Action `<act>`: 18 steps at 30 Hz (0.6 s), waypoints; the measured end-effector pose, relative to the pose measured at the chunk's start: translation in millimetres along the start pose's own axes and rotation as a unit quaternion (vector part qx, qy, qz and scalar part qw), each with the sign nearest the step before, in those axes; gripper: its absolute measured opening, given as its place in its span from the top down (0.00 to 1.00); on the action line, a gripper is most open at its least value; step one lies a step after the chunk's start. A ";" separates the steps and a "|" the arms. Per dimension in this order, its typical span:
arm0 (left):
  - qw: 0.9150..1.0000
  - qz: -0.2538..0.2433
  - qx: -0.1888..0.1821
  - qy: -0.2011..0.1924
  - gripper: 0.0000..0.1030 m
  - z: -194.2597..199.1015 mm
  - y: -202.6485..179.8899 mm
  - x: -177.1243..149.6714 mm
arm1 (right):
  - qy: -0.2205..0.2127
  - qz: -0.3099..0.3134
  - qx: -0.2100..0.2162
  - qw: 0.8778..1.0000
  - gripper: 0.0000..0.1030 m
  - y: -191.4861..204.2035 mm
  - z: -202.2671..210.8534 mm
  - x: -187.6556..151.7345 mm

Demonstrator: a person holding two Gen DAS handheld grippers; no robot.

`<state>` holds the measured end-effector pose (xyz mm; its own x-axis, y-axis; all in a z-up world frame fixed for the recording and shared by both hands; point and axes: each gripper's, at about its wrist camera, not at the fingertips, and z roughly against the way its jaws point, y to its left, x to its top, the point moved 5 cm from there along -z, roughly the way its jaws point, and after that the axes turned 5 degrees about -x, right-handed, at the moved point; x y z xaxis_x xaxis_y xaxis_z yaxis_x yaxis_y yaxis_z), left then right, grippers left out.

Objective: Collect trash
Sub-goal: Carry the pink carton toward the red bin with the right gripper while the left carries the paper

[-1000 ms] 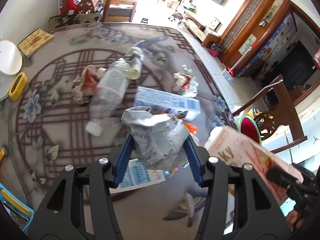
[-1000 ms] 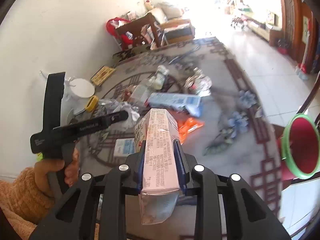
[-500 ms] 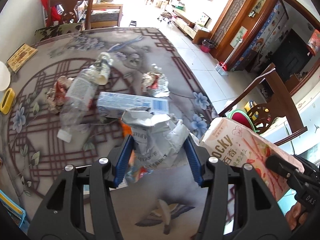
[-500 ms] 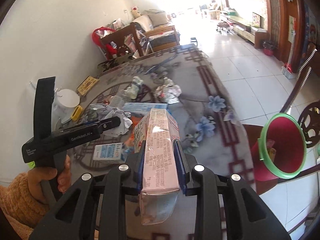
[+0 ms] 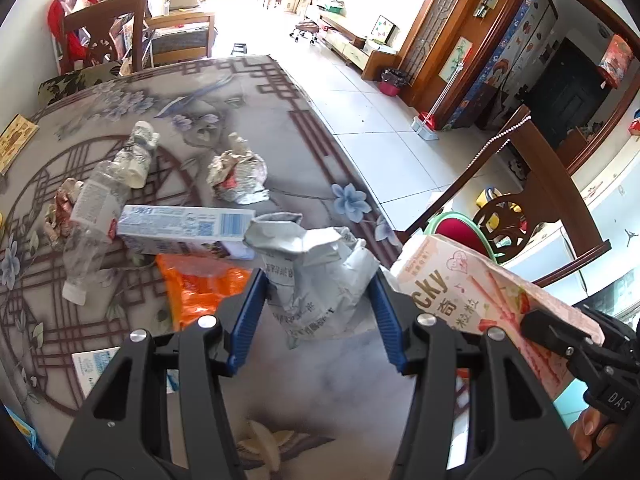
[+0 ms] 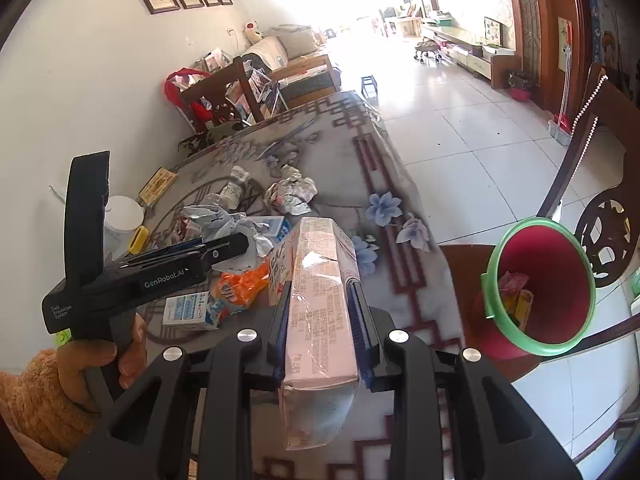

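Note:
My left gripper [image 5: 318,300] is shut on a crumpled grey paper bag [image 5: 316,268] and holds it above the patterned table [image 5: 256,96]. My right gripper [image 6: 322,300] is shut on a pink Pocky box [image 6: 320,300], which also shows at the right of the left wrist view [image 5: 480,296]. A red bin with a green rim [image 6: 540,280] stands on a chair seat beyond the table's right edge, with some trash inside. Its rim shows behind the box in the left wrist view [image 5: 452,220].
On the table lie a clear plastic bottle [image 5: 96,216], a blue-white carton [image 5: 184,228], an orange wrapper [image 5: 200,284], a crumpled foil ball [image 5: 238,176] and a small blue-white box [image 6: 192,310]. Wooden chairs [image 5: 532,200] stand at the right and far end.
Both grippers have moved right toward the table's edge with their loads. The bin has come closer and larger in the right wrist view. Table trash has slid left.

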<state>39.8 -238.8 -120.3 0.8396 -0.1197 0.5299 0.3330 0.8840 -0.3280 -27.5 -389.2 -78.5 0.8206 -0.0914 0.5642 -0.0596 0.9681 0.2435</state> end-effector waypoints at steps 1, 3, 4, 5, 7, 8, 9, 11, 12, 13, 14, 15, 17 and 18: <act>1.000 0.000 0.001 0.000 0.51 -1.4 -2.5 0.4 | 0.000 -0.001 0.000 1.000 0.74 -2.9 0.0 0.8; 1.000 0.001 0.003 0.001 0.51 -3.6 -7.2 1.7 | 0.001 -0.002 0.005 1.000 0.74 -8.8 0.7 2.0; 1.000 0.001 0.005 0.001 0.51 -4.1 -8.1 2.0 | 0.002 -0.003 0.008 1.000 0.74 -11.0 0.4 2.5; 1.000 0.002 0.008 0.001 0.51 -4.6 -9.5 2.7 | 0.003 -0.003 0.010 1.000 0.74 -12.5 -0.1 2.7; 1.000 0.004 0.013 0.001 0.51 -5.1 -10.4 3.4 | 0.005 -0.002 0.016 1.000 0.74 -15.0 -0.2 4.0; 1.000 0.006 0.016 0.001 0.51 -5.0 -10.7 4.0 | 0.005 -0.001 0.018 1.000 0.74 -15.6 -0.7 4.9; 1.000 0.007 0.019 0.000 0.51 -4.9 -10.6 3.9 | 0.005 0.001 0.022 1.000 0.74 -16.3 -0.9 5.4; 1.000 0.011 0.025 -0.001 0.51 -4.2 -10.9 4.2 | 0.006 0.003 0.027 1.000 0.74 -18.4 -1.1 6.8; 1.000 0.012 0.028 -0.002 0.51 -4.0 -11.2 4.3 | 0.005 0.004 0.029 1.000 0.74 -19.8 -2.1 7.9; 0.999 0.014 0.030 -0.002 0.51 -4.0 -11.4 4.3 | 0.005 0.004 0.029 1.000 0.74 -21.5 -2.1 8.3; 0.999 0.015 0.033 -0.002 0.51 -4.4 -11.6 4.0 | 0.005 0.003 0.030 1.000 0.74 -24.5 -2.1 8.8; 0.999 0.017 0.036 -0.001 0.51 -5.0 -12.3 3.8 | 0.005 0.002 0.029 1.000 0.74 -27.4 -2.2 9.5; 0.999 0.020 0.039 0.000 0.51 -6.5 -14.8 3.4 | 0.005 -0.002 0.028 1.000 0.74 -33.6 -2.0 10.2; 0.999 0.020 0.040 0.000 0.51 -7.3 -15.7 3.1 | 0.004 -0.005 0.026 1.000 0.74 -39.4 -1.4 10.7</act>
<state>40.3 -256.3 -119.3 0.8519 -0.0841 0.5169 0.2641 0.9213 -0.2854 -15.6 -428.0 -83.2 0.8261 -0.0990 0.5547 -0.0802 0.9537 0.2898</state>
